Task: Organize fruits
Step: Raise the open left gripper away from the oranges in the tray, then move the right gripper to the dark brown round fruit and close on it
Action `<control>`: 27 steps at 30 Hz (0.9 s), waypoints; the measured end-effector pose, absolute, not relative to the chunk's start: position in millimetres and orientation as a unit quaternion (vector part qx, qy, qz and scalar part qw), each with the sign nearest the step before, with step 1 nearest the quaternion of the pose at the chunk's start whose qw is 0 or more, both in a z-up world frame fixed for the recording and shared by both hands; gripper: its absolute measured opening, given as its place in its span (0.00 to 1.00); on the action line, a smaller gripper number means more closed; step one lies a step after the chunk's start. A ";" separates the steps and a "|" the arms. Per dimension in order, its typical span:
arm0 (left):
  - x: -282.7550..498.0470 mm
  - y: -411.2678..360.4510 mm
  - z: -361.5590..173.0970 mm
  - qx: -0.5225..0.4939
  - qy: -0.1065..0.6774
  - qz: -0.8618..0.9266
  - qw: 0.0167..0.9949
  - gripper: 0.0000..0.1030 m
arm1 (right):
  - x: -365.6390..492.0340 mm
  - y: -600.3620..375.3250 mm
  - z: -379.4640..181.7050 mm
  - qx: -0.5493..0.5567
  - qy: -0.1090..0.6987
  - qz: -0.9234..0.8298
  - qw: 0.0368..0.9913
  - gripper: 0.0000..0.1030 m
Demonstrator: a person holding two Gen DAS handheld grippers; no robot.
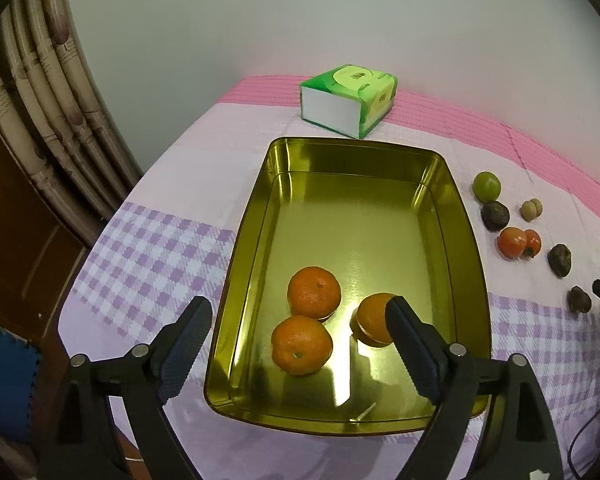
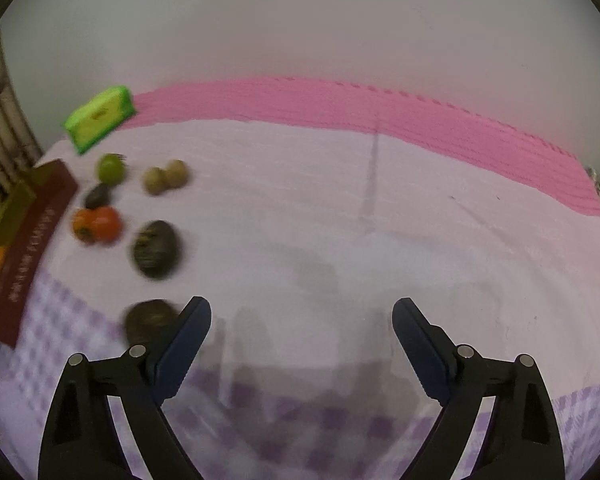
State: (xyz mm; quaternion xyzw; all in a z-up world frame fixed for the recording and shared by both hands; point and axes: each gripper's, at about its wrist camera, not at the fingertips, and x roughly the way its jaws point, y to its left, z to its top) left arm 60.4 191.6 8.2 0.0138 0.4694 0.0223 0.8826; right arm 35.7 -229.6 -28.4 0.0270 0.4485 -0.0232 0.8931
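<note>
Between the left gripper's (image 1: 298, 322) wide, empty fingers, three oranges (image 1: 314, 292) are sitting in the gold tray (image 1: 356, 156). Right gripper (image 2: 302, 322), also gaping empty, is hovering beside a dark fruit (image 2: 150, 318); closing carelessly risks nudging it rolling away.

The left claw (image 1: 300, 316) hangs open over the tray (image 1: 458, 216) holding three oranges (image 1: 314, 292); loose fruits (image 1: 512, 242) lie right.

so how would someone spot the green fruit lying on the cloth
Find the gold tray on the cloth, then the loose fruit beside its right wall. The green fruit is the farthest of that group, nearest the pink stripe, just beyond a dark fruit. It is the only green one.
</note>
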 end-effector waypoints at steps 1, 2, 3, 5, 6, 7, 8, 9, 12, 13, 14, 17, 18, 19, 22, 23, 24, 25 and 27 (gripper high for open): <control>60.2 192.1 8.3 0.013 0.469 0.022 0.883 0.85 | 33.2 -225.1 -24.4 0.028 0.446 -0.015 0.895 0.89; 60.6 192.7 8.4 0.011 0.470 0.022 0.882 0.87 | 30.5 -218.8 -19.6 0.028 0.442 -0.005 0.897 0.89; 60.8 193.1 8.5 0.009 0.470 0.023 0.882 0.87 | 29.5 -214.0 -17.5 0.027 0.441 0.001 0.897 0.89; 60.8 193.6 9.1 0.007 0.470 0.024 0.882 0.88 | 27.7 -200.4 -13.3 0.019 0.440 0.014 0.898 0.87; 60.7 194.2 9.6 0.007 0.469 0.025 0.883 0.89 | 27.1 -193.8 -11.8 0.014 0.440 0.020 0.898 0.86; 60.6 195.1 10.1 0.006 0.469 0.026 0.883 0.90 | 26.5 -188.1 -11.3 0.010 0.441 0.025 0.897 0.84; 60.5 195.9 10.7 0.004 0.469 0.027 0.883 0.90 | 26.7 -183.7 -12.2 0.008 0.444 0.031 0.896 0.83; 60.5 196.9 11.3 0.002 0.468 0.027 0.883 0.90 | 26.8 -179.3 -13.4 0.004 0.447 0.034 0.894 0.80; 60.7 198.0 12.1 -0.001 0.470 0.027 0.882 0.90 | 28.9 -169.0 -19.0 -0.002 0.461 0.045 0.886 0.70; 60.4 198.2 12.4 0.000 0.469 0.028 0.883 0.90 | 29.7 -166.2 -21.8 -0.003 0.467 0.047 0.883 0.66; 60.3 198.1 12.7 0.002 0.468 0.028 0.883 0.91 | 30.5 -163.5 -24.8 -0.005 0.474 0.050 0.879 0.64; 60.2 197.6 12.6 0.006 0.467 0.029 0.884 0.91 | 31.8 -159.2 -30.6 -0.012 0.483 0.049 0.874 0.59; 60.0 197.2 12.8 0.006 0.467 0.029 0.884 0.91 | 33.3 -157.8 -32.3 -0.013 0.484 0.048 0.873 0.59; 60.1 197.0 12.9 0.006 0.467 0.028 0.884 0.91 | 33.8 -157.4 -32.9 -0.014 0.486 0.046 0.873 0.59; 60.1 196.7 13.1 0.006 0.467 0.029 0.884 0.91 | 37.7 -156.0 -33.9 -0.012 0.487 0.045 0.872 0.59; 60.2 197.2 13.1 0.005 0.468 0.030 0.883 0.91 | 38.6 -155.2 -34.8 -0.014 0.488 0.043 0.872 0.58; 60.2 197.5 13.3 0.004 0.468 0.031 0.883 0.91 | 39.6 -154.6 -35.7 -0.015 0.489 0.042 0.871 0.55; 60.5 197.6 13.4 0.003 0.469 0.031 0.883 0.91 | 40.8 -154.3 -36.9 -0.013 0.491 0.043 0.870 0.50; 60.5 197.9 13.6 0.002 0.469 0.033 0.882 0.91 | 41.5 -154.8 -38.9 -0.006 0.497 0.047 0.866 0.42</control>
